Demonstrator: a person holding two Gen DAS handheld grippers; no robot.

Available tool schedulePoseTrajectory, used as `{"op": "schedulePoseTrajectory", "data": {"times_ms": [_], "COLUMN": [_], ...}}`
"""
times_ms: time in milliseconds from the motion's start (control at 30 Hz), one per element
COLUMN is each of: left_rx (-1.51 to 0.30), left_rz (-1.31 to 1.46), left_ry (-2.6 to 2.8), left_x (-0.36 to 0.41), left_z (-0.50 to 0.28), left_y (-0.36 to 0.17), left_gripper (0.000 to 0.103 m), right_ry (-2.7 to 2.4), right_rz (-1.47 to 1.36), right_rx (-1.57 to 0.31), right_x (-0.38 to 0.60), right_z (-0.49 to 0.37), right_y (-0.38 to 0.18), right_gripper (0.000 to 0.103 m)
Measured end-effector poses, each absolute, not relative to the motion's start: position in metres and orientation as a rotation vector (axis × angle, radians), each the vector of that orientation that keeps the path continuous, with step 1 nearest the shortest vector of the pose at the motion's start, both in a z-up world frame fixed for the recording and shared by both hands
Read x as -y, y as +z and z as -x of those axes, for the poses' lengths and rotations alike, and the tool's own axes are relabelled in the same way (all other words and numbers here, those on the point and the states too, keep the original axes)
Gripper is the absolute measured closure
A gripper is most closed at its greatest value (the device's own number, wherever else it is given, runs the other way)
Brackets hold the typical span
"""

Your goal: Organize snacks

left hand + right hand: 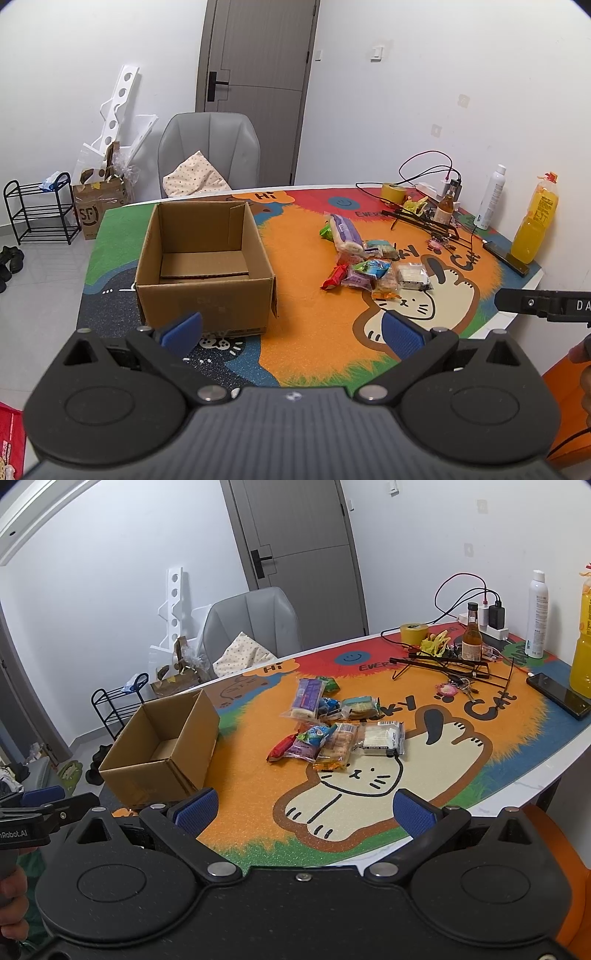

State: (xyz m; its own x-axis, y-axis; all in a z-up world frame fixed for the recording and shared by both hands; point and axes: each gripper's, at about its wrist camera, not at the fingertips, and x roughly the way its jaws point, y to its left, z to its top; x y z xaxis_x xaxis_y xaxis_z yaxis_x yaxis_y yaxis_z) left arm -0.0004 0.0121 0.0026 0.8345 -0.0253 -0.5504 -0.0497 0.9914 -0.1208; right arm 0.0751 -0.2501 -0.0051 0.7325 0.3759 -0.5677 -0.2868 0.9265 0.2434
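Observation:
An open cardboard box (203, 258) (162, 746) stands on the left of a colourful cat mat; nothing lies inside it. A pile of several wrapped snacks (373, 271) (332, 738) lies to its right: a long purple pack (345, 232) (308, 698), a red packet (334, 277) (282, 747), a white-and-black pack (413, 277) (382, 736). My left gripper (291, 332) is open and empty, above the table's near edge in front of the box. My right gripper (304, 810) is open and empty too, short of the pile over the cat drawing.
At the back right stand a tape roll (393, 192), a brown bottle (472, 637), a white spray can (536, 614), a yellow drink bottle (537, 221), a phone (557, 696), a wire rack (443, 664) and cables. A grey chair (208, 151) stands behind the table.

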Motion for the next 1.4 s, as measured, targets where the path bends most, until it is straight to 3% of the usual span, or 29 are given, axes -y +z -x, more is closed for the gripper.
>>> {"op": "schedulePoseTrajectory", "data": {"times_ms": [500, 1133, 1400], "left_rx": [-0.585, -0.559, -0.566], "left_rz": [0.114, 0.094, 0.115], "left_ry": [-0.017, -0.081, -0.134], "left_x": [-0.008, 0.02, 0.043], "left_z": [-0.015, -0.098, -0.14], "left_y": [0.002, -0.033, -0.054], "left_gripper": [0.0, 0.001, 0.01], "right_ry": [0.351, 0.283, 0.278], "right_rz": [-0.106, -0.183, -0.233], "right_rx": [-0.658, -0.635, -0.631], "right_x": [0.242, 0.267, 0.272], "right_z": [-0.089, -0.158, -0.188], "right_y": [-0.01, -0.061, -0.081], "right_gripper": [0.0, 0.0, 0.018]}}
